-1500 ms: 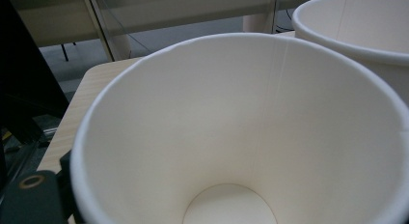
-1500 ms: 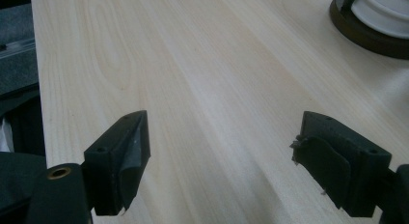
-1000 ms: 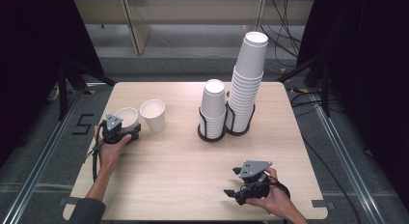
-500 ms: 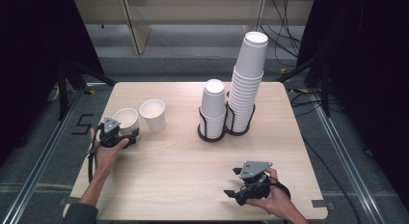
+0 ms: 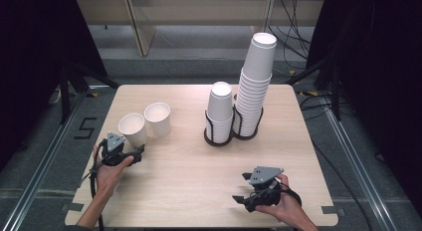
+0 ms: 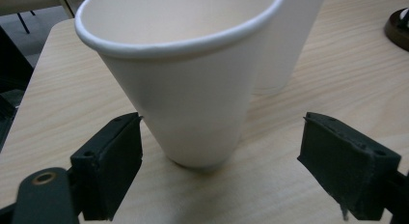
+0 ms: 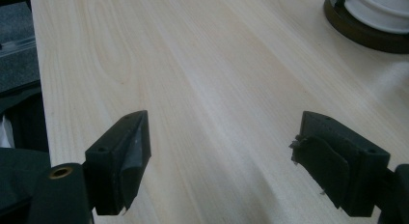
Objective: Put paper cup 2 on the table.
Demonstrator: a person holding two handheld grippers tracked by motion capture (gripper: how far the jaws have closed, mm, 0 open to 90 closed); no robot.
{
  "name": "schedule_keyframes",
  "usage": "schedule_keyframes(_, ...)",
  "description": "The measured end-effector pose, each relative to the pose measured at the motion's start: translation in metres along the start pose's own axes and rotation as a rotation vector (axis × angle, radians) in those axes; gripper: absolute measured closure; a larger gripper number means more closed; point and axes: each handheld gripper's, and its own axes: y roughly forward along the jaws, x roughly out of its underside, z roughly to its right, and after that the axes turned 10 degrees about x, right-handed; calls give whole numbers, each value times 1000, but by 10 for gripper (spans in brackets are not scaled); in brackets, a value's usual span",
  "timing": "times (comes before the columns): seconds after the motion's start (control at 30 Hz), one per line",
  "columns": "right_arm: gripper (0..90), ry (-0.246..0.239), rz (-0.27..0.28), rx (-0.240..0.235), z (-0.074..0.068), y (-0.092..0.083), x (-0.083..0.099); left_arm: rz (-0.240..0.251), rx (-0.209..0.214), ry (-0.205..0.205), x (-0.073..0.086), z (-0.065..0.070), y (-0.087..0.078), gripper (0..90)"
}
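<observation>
Two single white paper cups stand upright at the table's left: the nearer cup (image 5: 133, 129) (image 6: 193, 89) and a second cup (image 5: 158, 118) (image 6: 284, 50) just behind and to the right of it. My left gripper (image 5: 138, 152) (image 6: 224, 137) lies low on the table just in front of the nearer cup. Its jaws stand wide to either side of the cup's base, touching nothing. My right gripper (image 5: 241, 200) (image 7: 222, 132) rests near the front right edge, open over bare wood.
A short cup stack (image 5: 220, 111) and a tall cup stack (image 5: 256, 86) stand in a black double holder (image 5: 219, 138) (image 7: 361, 31) (image 6: 398, 28) at the table's back middle. The wooden table (image 5: 189, 166) ends close behind both hands.
The left hand has drawn back from the nearer cup toward the table's front edge. The cup stays upright where it was. The right hand has not moved.
</observation>
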Motion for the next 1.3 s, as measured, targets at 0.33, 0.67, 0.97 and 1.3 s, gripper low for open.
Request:
schedule_keyframes(0.33,203,2,11,7,0,-1,0,92,80,-61,10,34,-24,145)
schedule_keyframes(0.67,188,10,32,9,-2,-2,-1,138,205,-104,17,73,-39,146)
schedule_keyframes(0.97,158,-7,67,12,-3,-2,-2,150,222,-66,30,96,-46,146)
schedule_keyframes(1.3,158,-2,68,0,-6,-3,0,123,273,-13,46,120,-48,146)
